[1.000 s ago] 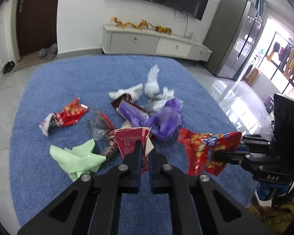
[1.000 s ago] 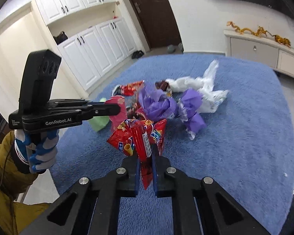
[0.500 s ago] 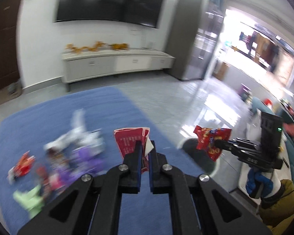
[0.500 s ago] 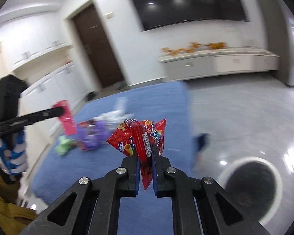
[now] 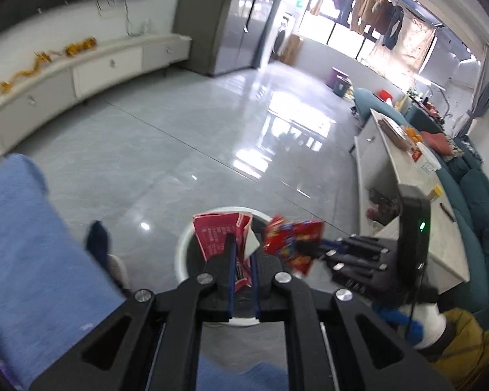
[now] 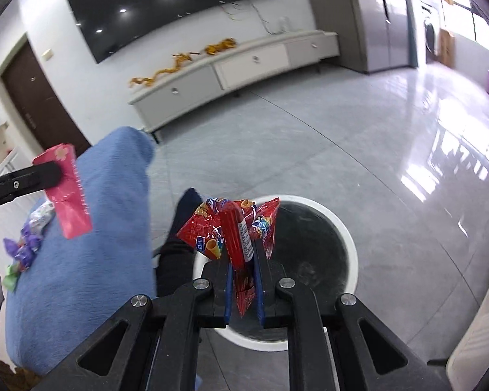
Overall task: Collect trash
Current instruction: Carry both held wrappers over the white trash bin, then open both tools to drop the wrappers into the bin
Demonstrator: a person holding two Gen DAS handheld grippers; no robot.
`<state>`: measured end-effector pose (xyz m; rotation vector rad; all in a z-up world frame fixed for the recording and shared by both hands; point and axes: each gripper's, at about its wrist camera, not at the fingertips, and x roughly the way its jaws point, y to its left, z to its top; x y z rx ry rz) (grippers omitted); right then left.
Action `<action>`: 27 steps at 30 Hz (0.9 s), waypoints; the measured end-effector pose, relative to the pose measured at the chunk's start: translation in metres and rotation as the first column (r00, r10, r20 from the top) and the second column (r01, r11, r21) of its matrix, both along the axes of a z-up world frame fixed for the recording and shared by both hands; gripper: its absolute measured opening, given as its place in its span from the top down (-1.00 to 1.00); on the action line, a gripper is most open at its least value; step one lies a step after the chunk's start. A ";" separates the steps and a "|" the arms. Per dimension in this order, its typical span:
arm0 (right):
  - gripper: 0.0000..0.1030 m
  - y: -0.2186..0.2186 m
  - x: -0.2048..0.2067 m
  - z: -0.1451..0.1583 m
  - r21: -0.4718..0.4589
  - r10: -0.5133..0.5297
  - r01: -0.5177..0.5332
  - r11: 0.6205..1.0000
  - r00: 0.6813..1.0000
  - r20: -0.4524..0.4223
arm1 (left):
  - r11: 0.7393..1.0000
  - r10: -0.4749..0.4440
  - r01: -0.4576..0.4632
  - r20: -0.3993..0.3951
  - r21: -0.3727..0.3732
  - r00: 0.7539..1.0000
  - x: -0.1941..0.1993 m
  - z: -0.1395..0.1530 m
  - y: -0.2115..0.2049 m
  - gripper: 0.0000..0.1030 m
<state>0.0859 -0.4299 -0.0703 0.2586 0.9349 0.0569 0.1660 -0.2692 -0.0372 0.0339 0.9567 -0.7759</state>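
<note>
While both grippers hung over the litter pile on the blue rug a second ago, they now sit over the white-rimmed bin (image 6: pixel 348 244) at lower centre of both wrist views, so this is the drop step.

Left gripper (image 5: pixel 241 257): jaws have just cracked apart, with the pink-red paper packet (image 5: pixel 220 231) upright in the gap; can't tell if the pads bite.

Right gripper (image 6: pixel 243 260): jaws have just been opening too, and the red snack wrapper (image 6: pixel 231 228) hangs between the blue pads, looking loosened.

Both pieces look to be over the dark bin mouth, so a fuller release should land them.

Room: bare grey tile (image 6: pixel 358 150) all round the bin, rug edge (image 6: pixel 120 195) close at left, and a dark socked foot (image 6: pixel 185 215) near the rim's left side. The grippers sit close side by side.

More scraps (image 6: pixel 26 241) remain on the rug.
</note>
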 end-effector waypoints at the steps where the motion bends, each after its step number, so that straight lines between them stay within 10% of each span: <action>1: 0.44 -0.001 0.002 -0.001 -0.002 -0.013 0.013 1.000 1.000 -0.010 | 1.000 -0.008 0.008 -0.022 -0.008 1.000 0.006 -0.007 -0.009 0.83; 3: 0.12 0.001 0.006 -0.003 -0.007 -0.035 0.035 0.999 0.999 -0.025 | 1.000 -0.013 0.013 -0.055 -0.007 0.998 0.019 -0.018 -0.022 0.60; 7: 0.11 -0.007 0.004 -0.007 0.007 -0.057 0.058 0.998 0.997 -0.041 | 0.999 0.004 -0.009 -0.105 -0.043 0.994 0.033 -0.028 -0.024 0.15; 27: 0.11 0.062 -0.031 0.120 0.008 0.084 -0.089 0.996 0.969 0.233 | 0.966 0.252 -0.244 0.107 -0.081 0.962 -0.043 0.059 0.144 0.15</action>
